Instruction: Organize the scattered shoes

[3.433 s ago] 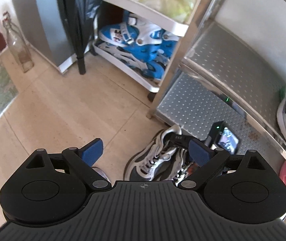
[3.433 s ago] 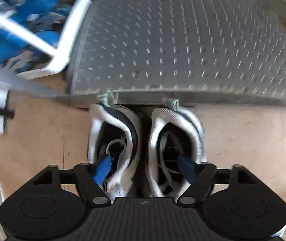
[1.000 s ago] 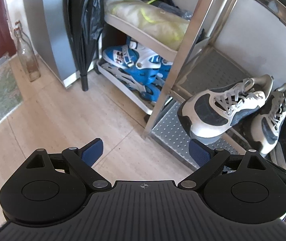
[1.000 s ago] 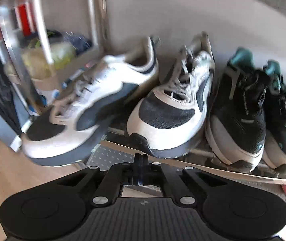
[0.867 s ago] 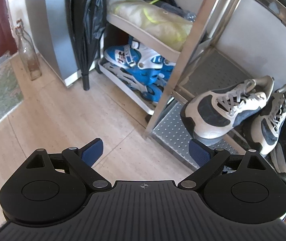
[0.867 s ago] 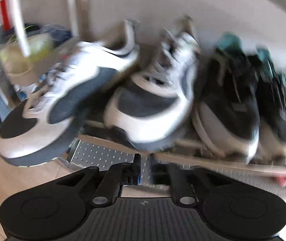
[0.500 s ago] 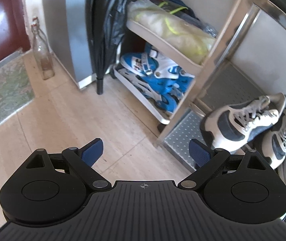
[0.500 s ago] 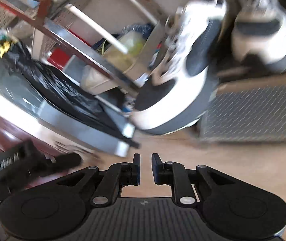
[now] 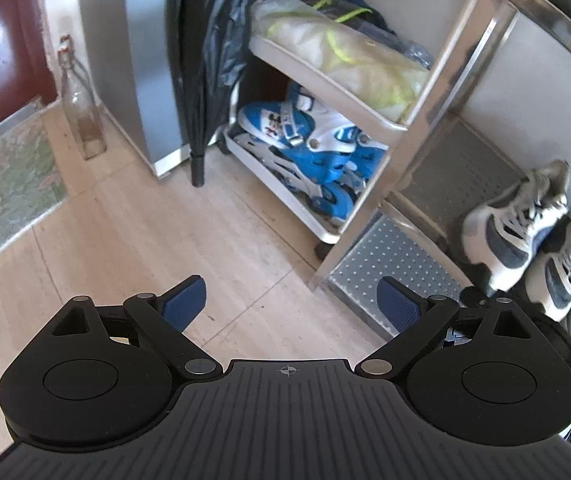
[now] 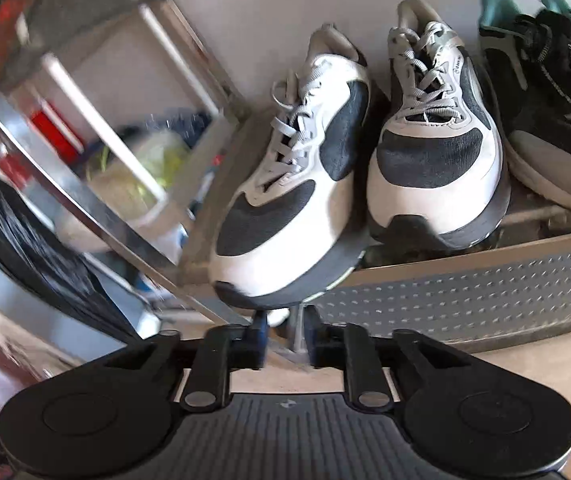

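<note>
A pair of white and dark grey sneakers stands on the metal rack's shelf. In the right wrist view the left sneaker [image 10: 285, 208] leans with its toe over the shelf's front edge. The right sneaker [image 10: 433, 168] sits flat beside it. My right gripper [image 10: 287, 336] hovers just below and in front of the left sneaker's toe, its jaws a narrow gap apart with nothing between them. In the left wrist view the same sneakers [image 9: 513, 224] sit at the far right. My left gripper [image 9: 291, 300] stands wide open over the tiled floor, holding nothing.
Black and teal shoes [image 10: 545, 92] fill the shelf to the right of the pair. A lower perforated shelf [image 9: 389, 264] lies below. A white cart holds blue inline skates [image 9: 309, 148]. A black umbrella [image 9: 205, 60], a glass bottle [image 9: 81, 112] and a doormat [image 9: 5, 176] stand to the left.
The right gripper's jaws have parted from fully shut to a narrow gap, and its view swung away and back onto the sneakers. The left view has drawn back from the rack.
</note>
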The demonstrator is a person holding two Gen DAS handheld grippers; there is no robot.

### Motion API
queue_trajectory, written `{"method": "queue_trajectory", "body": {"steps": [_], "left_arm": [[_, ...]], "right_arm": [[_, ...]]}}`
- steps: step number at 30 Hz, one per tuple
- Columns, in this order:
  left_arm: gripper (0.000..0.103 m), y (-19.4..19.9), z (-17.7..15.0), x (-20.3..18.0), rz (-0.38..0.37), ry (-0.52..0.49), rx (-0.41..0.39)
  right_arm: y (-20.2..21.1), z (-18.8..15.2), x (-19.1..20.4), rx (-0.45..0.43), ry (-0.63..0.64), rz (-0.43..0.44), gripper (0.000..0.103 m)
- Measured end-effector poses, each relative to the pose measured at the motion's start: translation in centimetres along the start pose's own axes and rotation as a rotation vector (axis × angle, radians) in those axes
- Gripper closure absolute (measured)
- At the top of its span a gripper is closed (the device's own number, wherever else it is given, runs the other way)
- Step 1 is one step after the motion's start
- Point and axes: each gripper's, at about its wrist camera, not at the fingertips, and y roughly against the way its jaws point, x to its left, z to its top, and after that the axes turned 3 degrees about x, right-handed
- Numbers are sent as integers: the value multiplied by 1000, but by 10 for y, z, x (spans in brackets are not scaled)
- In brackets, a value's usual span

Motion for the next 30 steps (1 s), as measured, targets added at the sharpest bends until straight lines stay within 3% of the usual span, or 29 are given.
{"method": "queue_trajectory", "body": {"steps": [2, 4, 8, 10, 12, 14, 16, 18, 19, 22, 26, 30], "left_arm": [[7, 0, -2, -2, -8, -3, 7], [7, 1, -3, -4, -12, -5, 3], [7, 4, -4, -7, -11, 2, -7], [7, 3, -5, -10, -15, -3, -3], [7, 3, -6, -13, -13, -17, -3], [7, 2, -6, -14, -6, -28, -3], [7, 0, -6, -13, 4, -24, 1], [7, -2, -6, -13, 2, -25, 8], [7, -3, -6, -13, -1, -28, 11], [7, -3, -8, -17, -9, -38, 17], [7, -2, -12, -23, -25, -53, 25], [7, -4, -19, -33, -36, -83, 44]], "right_arm": [[8, -4, -4, -34, 21, -62, 83], [20, -5, -19, -61, -40, -57, 80], [22, -3, -27, 57, -8, 169, 81], [19, -3, -20, 73, 36, 204, 84], [15, 1, -13, 46, 49, 168, 86], [9, 9, -12, 34, 24, 135, 99], [2, 18, -13, 18, 2, 91, 100], [2, 24, -16, 2, 15, 54, 97], [5, 25, -19, 4, 14, 52, 87], [20, 14, -32, 14, 12, 64, 87], [45, -1, -57, -42, -36, 16, 86], [46, 2, -67, -66, -66, -13, 86]]}}
